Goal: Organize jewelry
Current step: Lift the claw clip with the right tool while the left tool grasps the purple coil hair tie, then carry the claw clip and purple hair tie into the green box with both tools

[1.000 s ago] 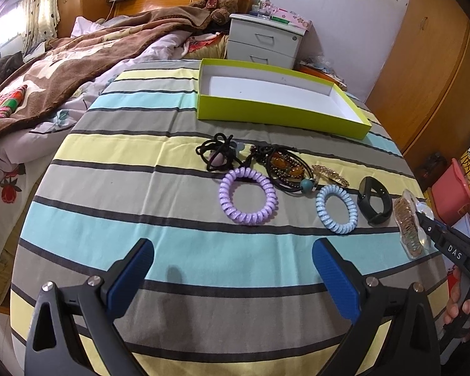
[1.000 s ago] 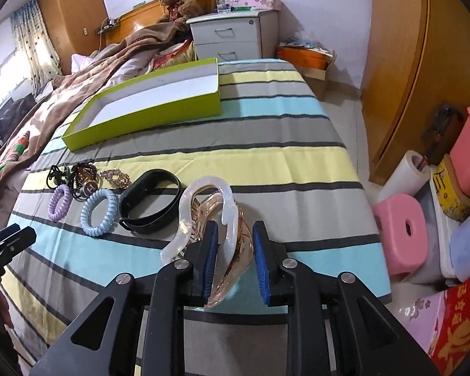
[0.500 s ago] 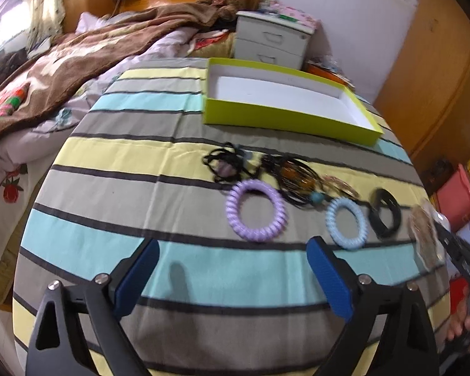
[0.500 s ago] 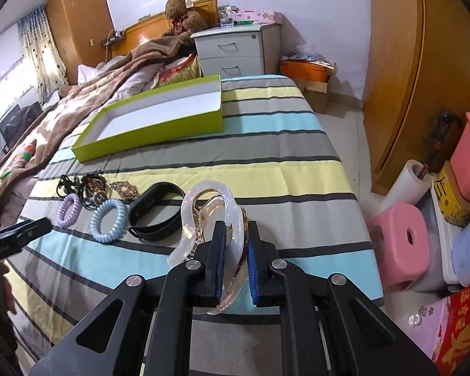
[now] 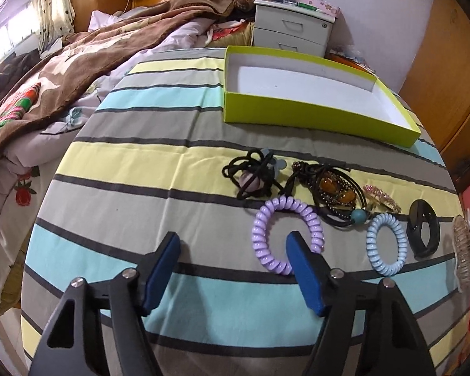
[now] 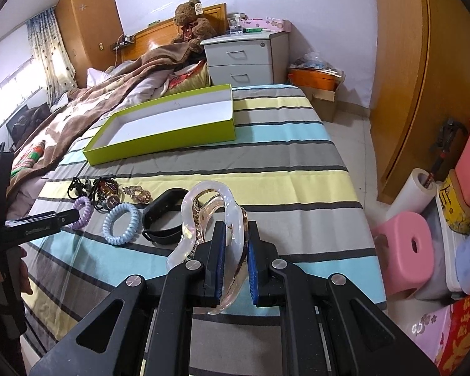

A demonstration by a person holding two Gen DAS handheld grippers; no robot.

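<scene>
On the striped bed [image 5: 134, 163], our right hand-held gripper [image 6: 234, 261] pinches the clear hair claw [image 6: 213, 219] near the bed's right edge, while our left hand-held gripper [image 5: 232, 269], its jaws just narrowing around nothing, nears the purple coil tie [image 5: 287, 235]. We should straddle one side of the coil before lifting both toward the green box [image 5: 313, 116] at the far edge.

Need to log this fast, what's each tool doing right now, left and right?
Left tool: open, jaws just closing in, one fingertip inside the purple coil hair tie.
Right tool: shut on the clear hair claw clip.
</scene>
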